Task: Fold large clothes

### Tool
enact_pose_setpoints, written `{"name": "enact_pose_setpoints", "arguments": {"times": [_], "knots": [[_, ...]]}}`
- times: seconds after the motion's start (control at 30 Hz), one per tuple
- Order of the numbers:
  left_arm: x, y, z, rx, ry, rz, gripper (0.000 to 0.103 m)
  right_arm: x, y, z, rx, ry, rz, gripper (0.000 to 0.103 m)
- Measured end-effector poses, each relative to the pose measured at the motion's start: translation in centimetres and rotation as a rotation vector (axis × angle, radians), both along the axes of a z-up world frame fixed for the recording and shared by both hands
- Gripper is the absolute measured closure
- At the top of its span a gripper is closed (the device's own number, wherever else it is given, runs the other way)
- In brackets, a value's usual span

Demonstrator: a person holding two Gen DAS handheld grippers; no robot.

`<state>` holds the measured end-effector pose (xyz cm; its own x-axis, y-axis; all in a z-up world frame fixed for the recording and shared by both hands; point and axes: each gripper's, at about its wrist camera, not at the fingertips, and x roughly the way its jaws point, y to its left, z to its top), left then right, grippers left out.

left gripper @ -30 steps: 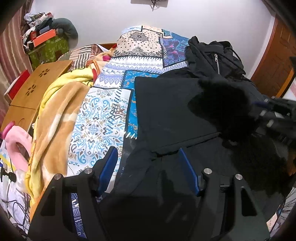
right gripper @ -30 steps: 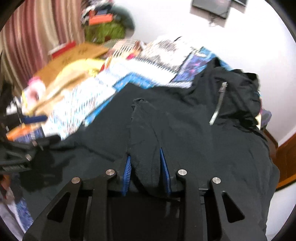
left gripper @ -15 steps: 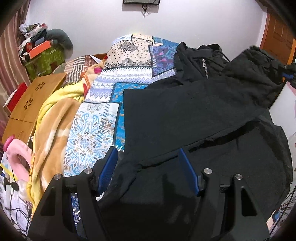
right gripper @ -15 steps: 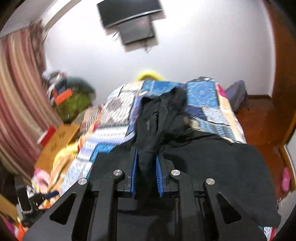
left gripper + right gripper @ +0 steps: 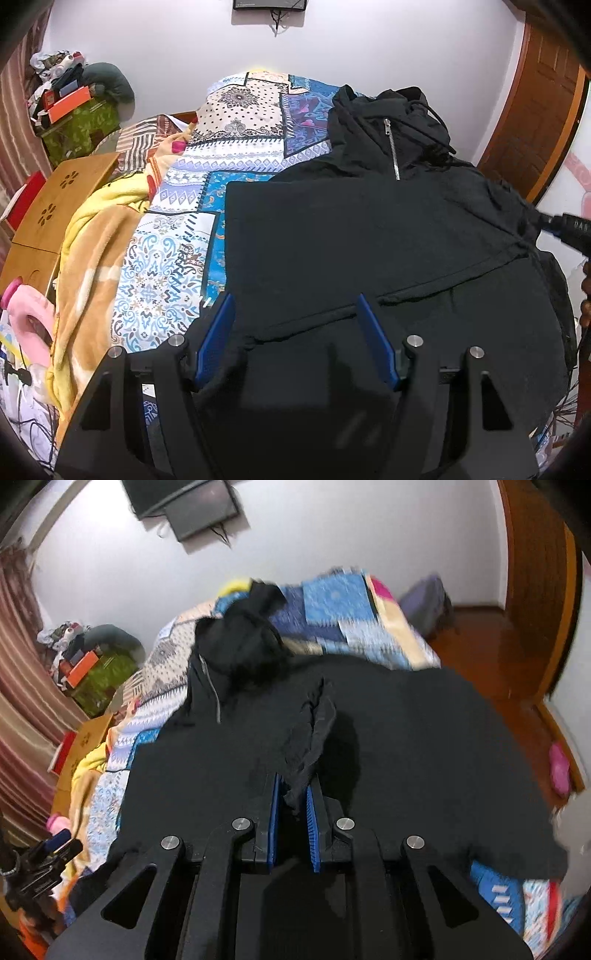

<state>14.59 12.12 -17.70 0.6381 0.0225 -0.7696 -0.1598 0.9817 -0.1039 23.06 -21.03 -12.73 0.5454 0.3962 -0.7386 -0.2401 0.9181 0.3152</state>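
A black zip hoodie (image 5: 351,229) lies spread over the bed, hood (image 5: 406,107) toward the far wall. My left gripper (image 5: 295,306) hovers over its near hem, jaws wide apart, with cloth under them but not pinched. My right gripper (image 5: 295,786) is shut on a bunched strip of the hoodie's black cloth (image 5: 314,731), which rises from the flat body (image 5: 424,746) into the pads. In the left wrist view the right gripper (image 5: 565,229) shows at the right edge, at the hoodie's side.
A patterned blue and white bedspread (image 5: 177,251) covers the bed, with a yellow-orange blanket (image 5: 92,251) heaped along its left side. A wooden lap table (image 5: 62,192) and clutter stand further left. A wooden door (image 5: 535,110) and bare floor (image 5: 480,635) lie to the right.
The right gripper carried the pinched black cloth across the hoodie to its right side and rolled as it went. The hoodie now lies flatter. The left gripper shifted slightly, still open.
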Motion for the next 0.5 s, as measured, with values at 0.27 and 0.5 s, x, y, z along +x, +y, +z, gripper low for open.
{"name": "enact_pose_setpoints", "arguments": {"times": [0.27,0.5], "knots": [[0.4,-1.7,0.8,0.042,-0.015,-0.017,0.036,-1.4,-1.9,0.3,-0.004,-0.002,-0.014,0.087],[1.5,-3.6,2.9,0.035,-0.064,-0.046,0.036,-3.1,-3.2,2.7,-0.043,-0.110,-0.038,0.079]]}}
